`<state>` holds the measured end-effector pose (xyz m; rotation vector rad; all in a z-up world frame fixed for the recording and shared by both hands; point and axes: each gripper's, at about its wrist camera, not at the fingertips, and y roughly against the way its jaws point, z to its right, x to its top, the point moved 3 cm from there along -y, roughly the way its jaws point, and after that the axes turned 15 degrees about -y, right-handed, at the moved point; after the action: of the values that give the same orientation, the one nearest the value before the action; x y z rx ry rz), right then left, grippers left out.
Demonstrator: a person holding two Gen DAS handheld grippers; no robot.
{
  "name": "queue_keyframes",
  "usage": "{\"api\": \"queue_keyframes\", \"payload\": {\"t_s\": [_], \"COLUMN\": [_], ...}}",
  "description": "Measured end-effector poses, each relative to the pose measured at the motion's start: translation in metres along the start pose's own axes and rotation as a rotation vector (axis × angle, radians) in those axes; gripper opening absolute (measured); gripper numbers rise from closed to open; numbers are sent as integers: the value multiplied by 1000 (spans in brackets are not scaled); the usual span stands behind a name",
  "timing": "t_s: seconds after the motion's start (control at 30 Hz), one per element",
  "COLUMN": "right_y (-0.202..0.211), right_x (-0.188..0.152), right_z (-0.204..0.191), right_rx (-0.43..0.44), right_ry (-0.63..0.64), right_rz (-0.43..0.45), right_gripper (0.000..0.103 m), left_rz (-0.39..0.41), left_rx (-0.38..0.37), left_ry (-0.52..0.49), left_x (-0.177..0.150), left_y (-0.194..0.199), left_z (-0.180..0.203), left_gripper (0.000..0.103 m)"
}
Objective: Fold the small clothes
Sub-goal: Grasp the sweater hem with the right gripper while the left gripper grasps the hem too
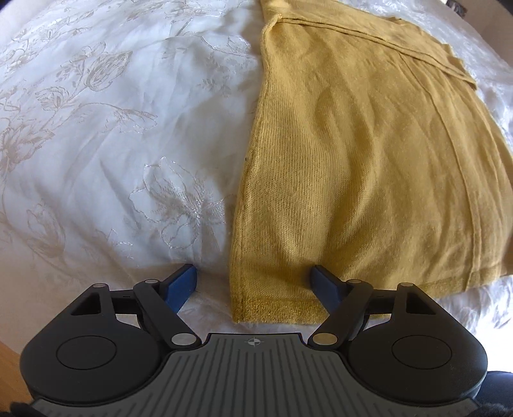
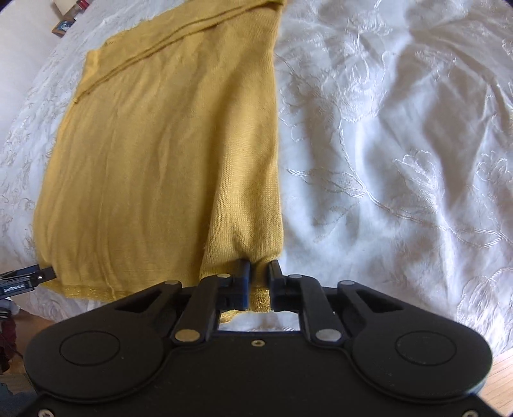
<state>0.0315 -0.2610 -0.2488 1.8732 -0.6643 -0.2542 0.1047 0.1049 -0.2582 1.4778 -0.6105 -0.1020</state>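
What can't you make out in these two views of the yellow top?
- Yellow top: far end cut off by the top edge, both views.
- Hem corner: hidden behind the right gripper, right wrist view.
- Items off the bedspread: too small to identify.

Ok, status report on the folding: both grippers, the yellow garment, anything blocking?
Right gripper shut on yellow garment hem corner. Left gripper open, straddling the opposite hem corner, not clamped. Garment flat on white bedspread. Nothing in the way.

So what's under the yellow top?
The yellow top lies flat on a white bedspread with stitched flowers, which shows all around it. The part right underneath is covered, so anything hidden there can't be seen.
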Motion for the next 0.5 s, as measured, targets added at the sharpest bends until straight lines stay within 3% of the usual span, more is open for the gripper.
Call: {"api": "queue_keyframes", "payload": {"t_s": [0.1,0.23,0.5], "right_y": [11,22,38], "right_x": [-7,-13,-16], "right_z": [-4,-7,-10], "right_rx": [23,42,92], "right_ry": [-14,-29,-80], "right_rz": [34,74,148], "right_gripper": [18,17,14], "left_rz": [45,111,212], "left_rx": [-64,-158,-220], "left_ry": [-3,4,67], "left_x": [-3,-1,2], "left_y": [-5,-3,24], "left_z": [-7,-18,-37], "left_gripper": [54,13,9]}}
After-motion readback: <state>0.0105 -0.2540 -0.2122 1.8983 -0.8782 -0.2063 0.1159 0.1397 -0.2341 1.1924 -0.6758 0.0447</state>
